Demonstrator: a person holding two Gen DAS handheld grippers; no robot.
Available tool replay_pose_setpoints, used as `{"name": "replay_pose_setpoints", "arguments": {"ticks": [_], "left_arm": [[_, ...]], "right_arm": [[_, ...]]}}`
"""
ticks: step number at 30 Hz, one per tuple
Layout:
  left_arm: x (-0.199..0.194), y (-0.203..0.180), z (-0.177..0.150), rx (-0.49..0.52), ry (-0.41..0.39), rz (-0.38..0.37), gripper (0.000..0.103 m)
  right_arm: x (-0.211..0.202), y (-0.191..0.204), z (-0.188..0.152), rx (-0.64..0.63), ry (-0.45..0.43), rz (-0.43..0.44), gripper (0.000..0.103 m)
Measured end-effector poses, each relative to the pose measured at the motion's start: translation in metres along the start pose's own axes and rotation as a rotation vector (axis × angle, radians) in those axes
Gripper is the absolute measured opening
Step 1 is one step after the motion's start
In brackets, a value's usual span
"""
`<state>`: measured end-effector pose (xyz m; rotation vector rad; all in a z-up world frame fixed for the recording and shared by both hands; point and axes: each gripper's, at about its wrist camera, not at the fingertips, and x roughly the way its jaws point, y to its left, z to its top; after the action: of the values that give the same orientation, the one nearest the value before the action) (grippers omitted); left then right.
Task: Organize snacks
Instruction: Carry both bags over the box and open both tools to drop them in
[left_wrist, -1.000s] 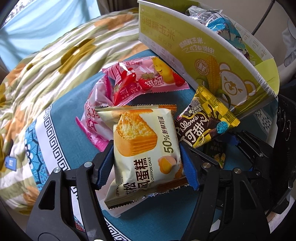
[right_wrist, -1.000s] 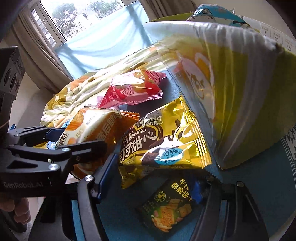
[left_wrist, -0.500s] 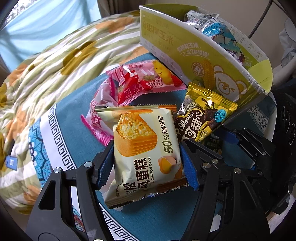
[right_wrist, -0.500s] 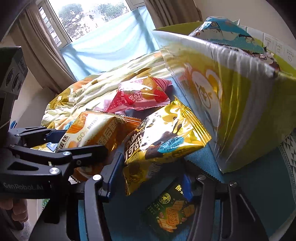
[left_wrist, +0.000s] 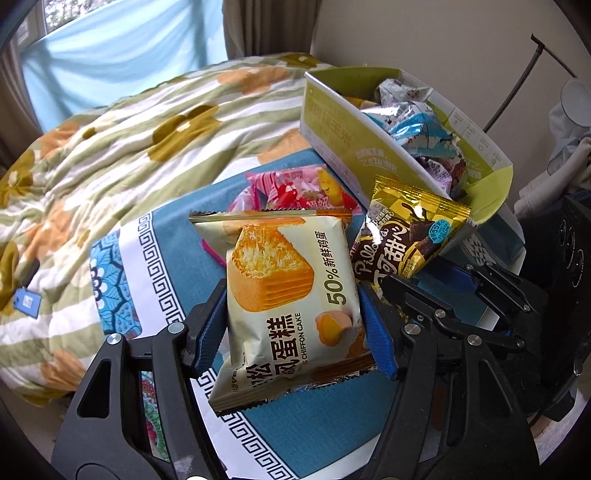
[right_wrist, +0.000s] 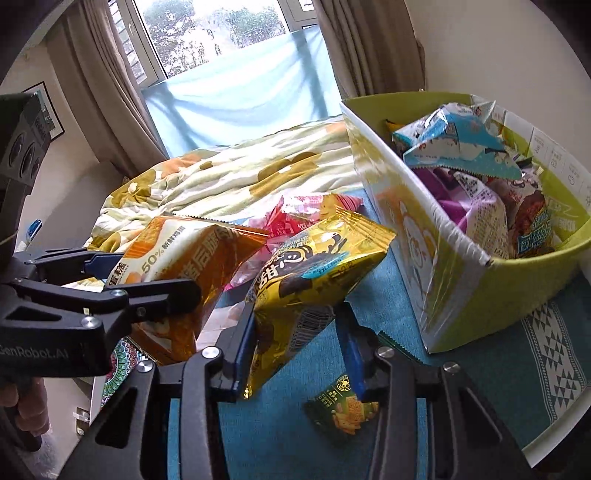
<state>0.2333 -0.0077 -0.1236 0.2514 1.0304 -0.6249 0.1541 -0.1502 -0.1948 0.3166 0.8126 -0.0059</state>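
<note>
My left gripper (left_wrist: 291, 328) is shut on a cream chiffon cake packet (left_wrist: 288, 295) and holds it above the blue cloth; it also shows in the right wrist view (right_wrist: 177, 273). My right gripper (right_wrist: 295, 347) is shut on a gold chocolate pillow packet (right_wrist: 314, 273), lifted beside the cake packet; it shows in the left wrist view (left_wrist: 406, 236) too. A yellow-green cardboard box (right_wrist: 461, 288) with several snack packets stands to the right. A pink snack packet (left_wrist: 303, 188) lies on the cloth behind.
A small green cracker packet (right_wrist: 343, 410) lies on the blue cloth (right_wrist: 288, 435) under my right gripper. A flowered quilt (left_wrist: 110, 147) covers the bed to the left. A window and curtains (right_wrist: 369, 44) are at the back.
Both grippers have risen with their packets, away from the cloth. The box's open top and its contents have come into view.
</note>
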Motion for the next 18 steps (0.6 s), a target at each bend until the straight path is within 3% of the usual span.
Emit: {"name": "replay_pose_setpoints", "arguments": {"ticks": [12, 18], "left_arm": [[-0.064, -0.027, 0.05, -0.035, -0.173, 0.019, 0.063], [-0.065, -0.076, 0.08, -0.081, -0.222, 0.01, 0.063]], "right_arm": [[-0.08, 0.004, 0.057, -0.061, -0.125, -0.005, 0.039], [-0.119, -0.041, 0.092, -0.043, -0.167, -0.019, 0.039]]}}
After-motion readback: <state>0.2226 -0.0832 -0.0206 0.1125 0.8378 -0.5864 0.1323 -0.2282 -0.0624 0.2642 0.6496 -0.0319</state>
